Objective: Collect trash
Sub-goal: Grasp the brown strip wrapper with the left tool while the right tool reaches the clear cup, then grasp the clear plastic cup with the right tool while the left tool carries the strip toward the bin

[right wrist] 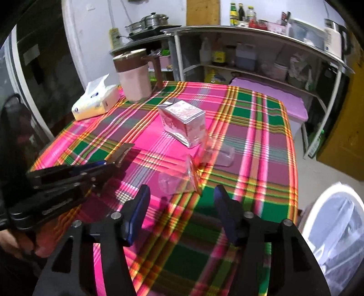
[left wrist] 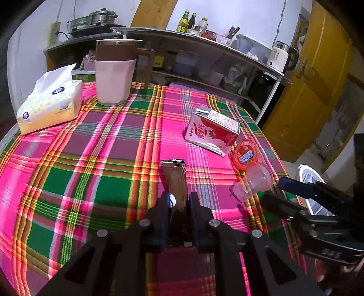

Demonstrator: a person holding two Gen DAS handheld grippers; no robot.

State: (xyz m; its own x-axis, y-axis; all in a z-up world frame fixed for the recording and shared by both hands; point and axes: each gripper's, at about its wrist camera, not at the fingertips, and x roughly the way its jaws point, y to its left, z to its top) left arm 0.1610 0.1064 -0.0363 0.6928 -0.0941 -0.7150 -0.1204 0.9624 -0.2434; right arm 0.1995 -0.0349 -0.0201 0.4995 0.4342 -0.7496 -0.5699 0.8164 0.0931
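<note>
On plaid surface (left wrist: pixel 91 159) | left gripper (left wrist: pixel 179 201) jaws clamped on brown wrapper (left wrist: pixel 176 179), near centre | milk carton (left wrist: pixel 212 129), jelly cup (left wrist: pixel 252 179) uncollected, right | right gripper (right wrist: pixel 182 211) jaws apart, empty | bin (right wrist: pixel 339 232) far right; judged early.

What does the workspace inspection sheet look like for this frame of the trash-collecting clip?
Surface: table under a pink and green plaid tablecloth.
Job's things: brown snack wrapper clamped in the left gripper; strawberry milk carton lying on its side; clear plastic jelly cup tipped over, its red peel-off lid beside the carton; white trash bin with a liner on the floor at the table's right.
Clutter: tissue pack; pink and brown jug.
Grippers: left shut on the wrapper; right gripper open, just short of the cup.
Cables: cord at the wall power strip.
Surroundings: metal shelf with bottles, steamer pot, yellow door.
</note>
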